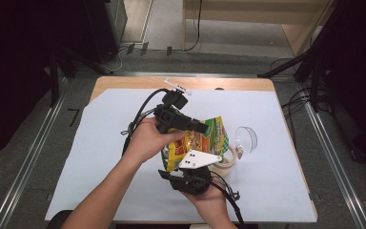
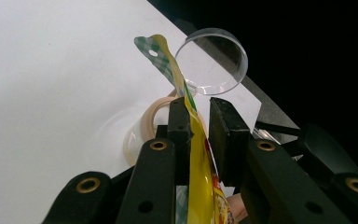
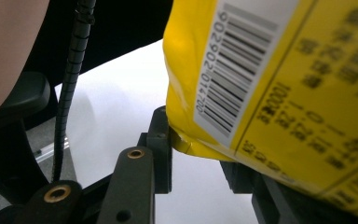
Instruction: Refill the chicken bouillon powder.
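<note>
Both grippers are on the snack packet point(image 1: 198, 143) now, holding it up above the white sheet point(image 1: 100, 162) that covers the table. The left gripper point(image 2: 199, 128) has the packet's thin top seam running between its jaws: the seam lies against one pad, a sliver of gap shows beside the other, so the jaws stand nearly together with the packet between them, not yet plainly pinching. The right gripper point(image 3: 193, 154) comes in from the near edge of the table, its jaws set on either side of the packet's lower corner, close by the barcode; whether they are truly biting, the right gripper view does not settle.

Here is the risk. That glossy film is slippery, and with the left pads only grazing the seam, any pull apart could slide the packet straight out. Should the right grip be just as light, the packet could drop.

Right below sits a roll of tape point(image 1: 226, 160), and just beside it a clear plastic cup point(image 1: 245, 138) lies tipped on its side. A falling packet, or a gripper swinging low, would likely knock that cup rolling towards the table edge.
</note>
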### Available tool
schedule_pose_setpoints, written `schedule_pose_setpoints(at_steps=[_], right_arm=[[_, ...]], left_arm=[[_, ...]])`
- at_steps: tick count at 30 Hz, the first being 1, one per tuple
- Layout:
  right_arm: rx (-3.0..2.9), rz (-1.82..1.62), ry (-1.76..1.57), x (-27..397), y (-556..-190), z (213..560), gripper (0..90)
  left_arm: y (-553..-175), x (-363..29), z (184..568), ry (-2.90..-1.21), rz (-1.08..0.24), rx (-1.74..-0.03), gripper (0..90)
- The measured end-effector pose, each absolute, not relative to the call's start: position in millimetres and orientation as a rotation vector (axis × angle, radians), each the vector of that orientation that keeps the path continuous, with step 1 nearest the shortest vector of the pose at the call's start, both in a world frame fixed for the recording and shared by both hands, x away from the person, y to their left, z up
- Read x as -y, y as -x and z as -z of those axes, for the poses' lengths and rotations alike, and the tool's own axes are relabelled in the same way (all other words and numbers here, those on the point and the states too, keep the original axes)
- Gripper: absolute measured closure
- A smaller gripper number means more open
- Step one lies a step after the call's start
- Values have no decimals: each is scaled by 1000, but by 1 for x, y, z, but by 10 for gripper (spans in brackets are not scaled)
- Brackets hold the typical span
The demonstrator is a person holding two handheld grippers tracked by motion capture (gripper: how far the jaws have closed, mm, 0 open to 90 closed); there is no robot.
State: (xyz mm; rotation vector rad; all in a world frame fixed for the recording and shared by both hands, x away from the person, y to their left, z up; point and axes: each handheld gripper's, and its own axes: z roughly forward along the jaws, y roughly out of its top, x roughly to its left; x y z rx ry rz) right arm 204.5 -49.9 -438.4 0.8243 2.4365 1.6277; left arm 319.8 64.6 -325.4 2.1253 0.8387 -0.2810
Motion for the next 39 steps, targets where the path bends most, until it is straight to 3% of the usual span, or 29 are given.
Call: schedule_pose_setpoints(at_steps=[39], right_arm=[[-2411,-1653,-870,51,-210,427,692]], left_arm=[[-329,-61,318,-2114,301,-841,784]])
